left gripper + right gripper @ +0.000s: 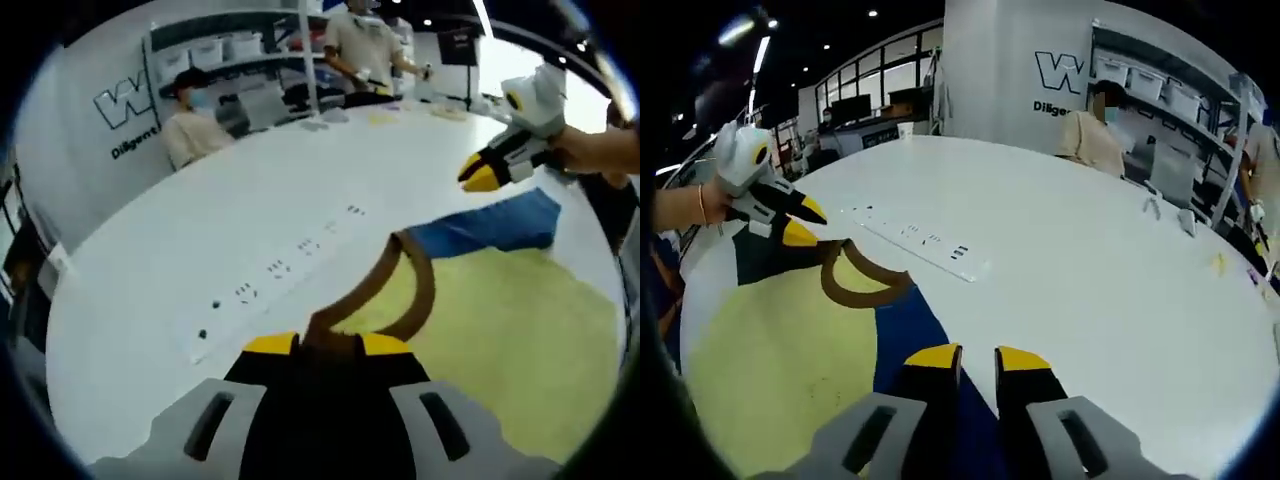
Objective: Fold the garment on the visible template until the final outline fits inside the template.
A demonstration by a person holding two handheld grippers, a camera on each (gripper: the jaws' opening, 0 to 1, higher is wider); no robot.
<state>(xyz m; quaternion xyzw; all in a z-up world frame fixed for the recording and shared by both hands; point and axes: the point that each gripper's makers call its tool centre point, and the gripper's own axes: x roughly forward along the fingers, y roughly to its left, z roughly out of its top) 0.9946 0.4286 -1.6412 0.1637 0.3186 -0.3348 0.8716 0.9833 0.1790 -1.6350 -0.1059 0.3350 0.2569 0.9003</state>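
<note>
- The brown collar of the yellow garment is grasped by the left gripper — jaws clenched on it.
- The right gripper is held released — jaws slightly apart — over the blue template on the white table.

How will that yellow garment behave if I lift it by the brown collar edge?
Likely floppy: the brown collar already curls up in a loose arc where the left claw grips it. Probably light, since the yellow garment lies thin and flat on the white table. It may drag along the blue template rather than lift cleanly.
</note>
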